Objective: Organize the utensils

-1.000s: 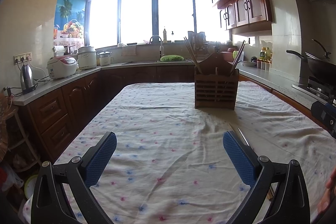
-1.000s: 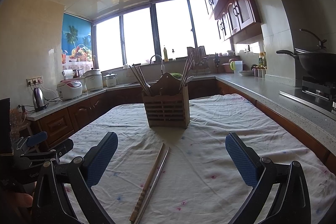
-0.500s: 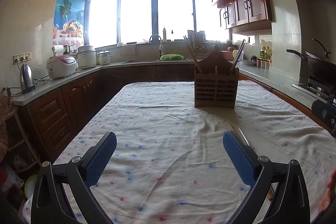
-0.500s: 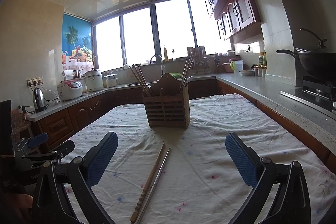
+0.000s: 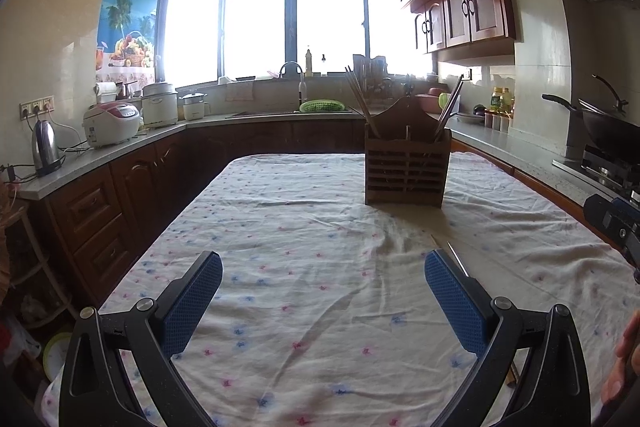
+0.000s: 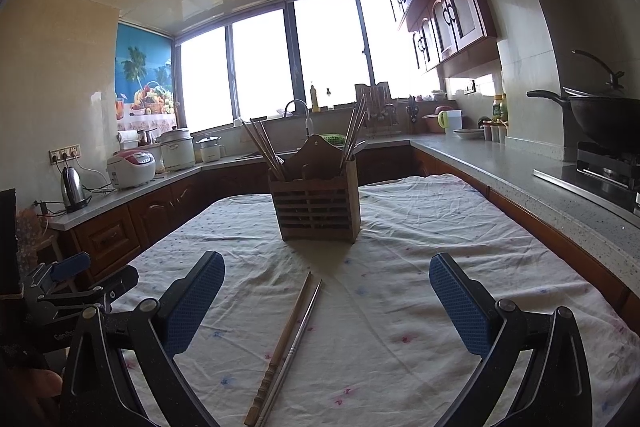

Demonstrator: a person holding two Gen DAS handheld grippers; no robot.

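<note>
A wooden slatted utensil holder (image 6: 316,205) stands on the cloth-covered table (image 6: 420,267), with chopsticks leaning in its left and right compartments; it also shows in the left wrist view (image 5: 406,171). A wooden chopstick (image 6: 282,343) and a metal chopstick (image 6: 296,341) lie side by side on the cloth between my right gripper's fingers. My right gripper (image 6: 326,301) is open and empty above them. My left gripper (image 5: 324,301) is open and empty over bare cloth; the chopstick tips (image 5: 456,259) show beside its right finger.
Dark wood counters wrap the room, with a kettle (image 5: 45,147), rice cookers (image 5: 112,123) and a sink under the window. A wok (image 6: 604,119) sits on the stove at right. The left gripper shows at the left edge of the right wrist view (image 6: 76,287).
The right gripper has tilted slightly, shifting the holder a little lower in its view. The left gripper has barely moved. Both stay open.
</note>
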